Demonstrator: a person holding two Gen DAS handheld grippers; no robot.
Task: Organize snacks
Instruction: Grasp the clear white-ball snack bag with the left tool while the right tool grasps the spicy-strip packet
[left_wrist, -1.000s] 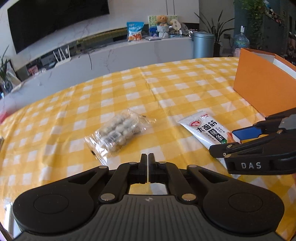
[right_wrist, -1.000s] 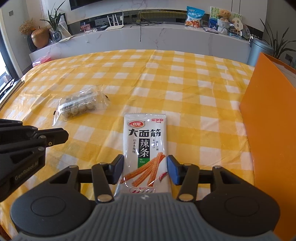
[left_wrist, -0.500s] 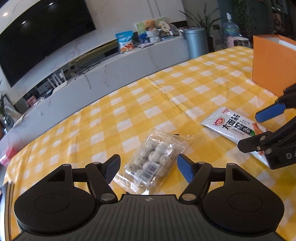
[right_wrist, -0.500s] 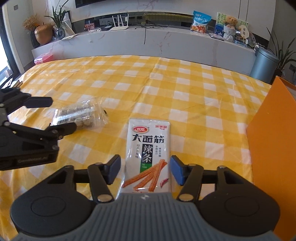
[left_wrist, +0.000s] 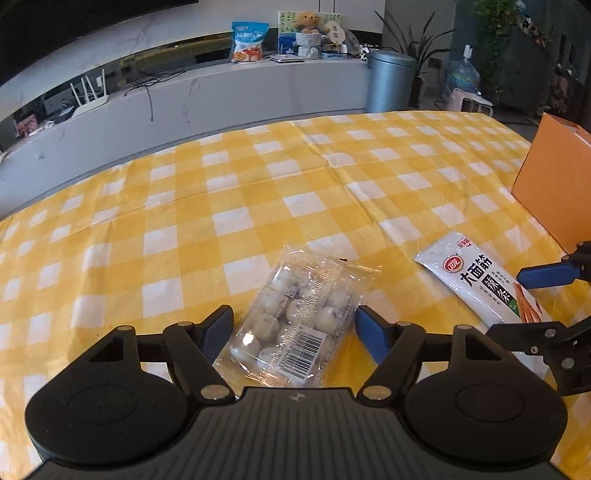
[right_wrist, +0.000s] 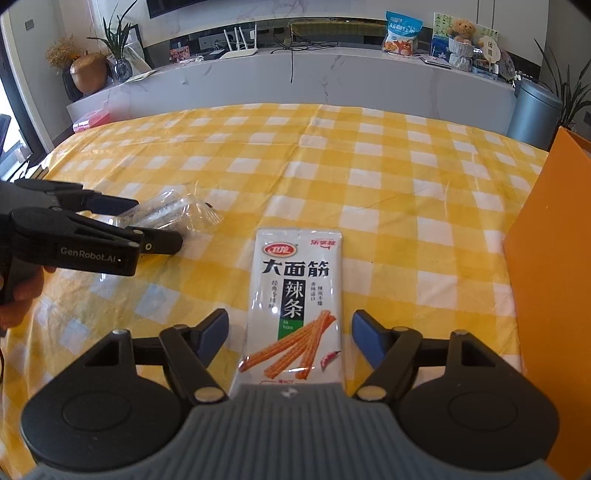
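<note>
- My left claw (left_wrist: 293, 326) is spread wide, held low and level.
- My right claw (right_wrist: 290, 328) is likewise spread wide, beside it.

Long white marble counter (right_wrist: 332, 79) behind; grey bin (left_wrist: 391, 81); potted plants (right_wrist: 114, 48); daylight.

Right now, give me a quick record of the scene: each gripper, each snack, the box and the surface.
left gripper: open, straddling the clear pack
right gripper: open, straddling the white packet
clear pack: round white snacks, flat on the cloth
white packet: spicy strips, flat on the cloth
orange box: upright, right of the packet
cloth: yellow and white check
</note>
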